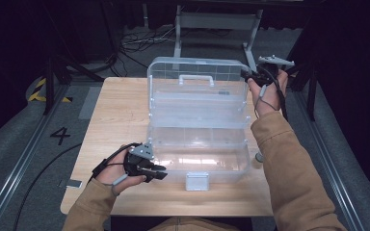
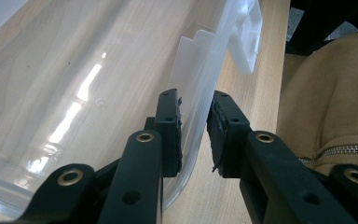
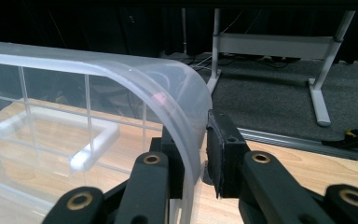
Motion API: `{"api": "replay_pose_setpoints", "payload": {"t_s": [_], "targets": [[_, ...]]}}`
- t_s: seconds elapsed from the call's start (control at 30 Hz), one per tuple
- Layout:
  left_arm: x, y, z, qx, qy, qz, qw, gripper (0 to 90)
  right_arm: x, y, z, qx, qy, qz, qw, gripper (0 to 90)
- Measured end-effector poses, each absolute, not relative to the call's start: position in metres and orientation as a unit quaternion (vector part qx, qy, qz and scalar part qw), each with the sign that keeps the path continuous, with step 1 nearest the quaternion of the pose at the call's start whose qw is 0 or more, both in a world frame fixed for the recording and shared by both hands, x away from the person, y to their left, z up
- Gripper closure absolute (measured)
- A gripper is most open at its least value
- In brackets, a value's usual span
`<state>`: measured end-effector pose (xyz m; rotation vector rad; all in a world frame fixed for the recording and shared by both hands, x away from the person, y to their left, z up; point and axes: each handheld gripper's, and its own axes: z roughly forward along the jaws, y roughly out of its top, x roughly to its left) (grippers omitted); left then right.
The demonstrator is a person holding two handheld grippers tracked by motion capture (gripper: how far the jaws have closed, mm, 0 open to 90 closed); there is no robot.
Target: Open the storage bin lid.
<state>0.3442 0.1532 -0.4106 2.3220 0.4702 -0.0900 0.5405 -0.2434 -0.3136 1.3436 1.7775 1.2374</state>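
Clear plastic toolbox (image 1: 197, 120) open mid-desk (image 1: 115, 115), lid upright. Left gripper (image 1: 160, 172) near front edge, jaws astride front wall, whether clamped unclear. Right gripper (image 1: 246, 76) near far right corner, jaws astride lid rim, grip likewise unclear.

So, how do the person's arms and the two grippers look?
Both arms wear tan sleeves. The left gripper and the right gripper are black with two flat jaws, brass-coloured rivets, and a grey three-cornered plate on top. Grey cables trail from them.
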Motion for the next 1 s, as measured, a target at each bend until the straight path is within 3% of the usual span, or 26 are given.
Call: {"api": "replay_pose_setpoints", "payload": {"t_s": [1.0], "targets": [[0.341, 0.154, -0.412, 0.901, 0.196, -0.026, 0.385, 73.1, 0.575, -0.245, -0.328, 0.525, 0.677, 0.450, 0.252, 78.3]]}}
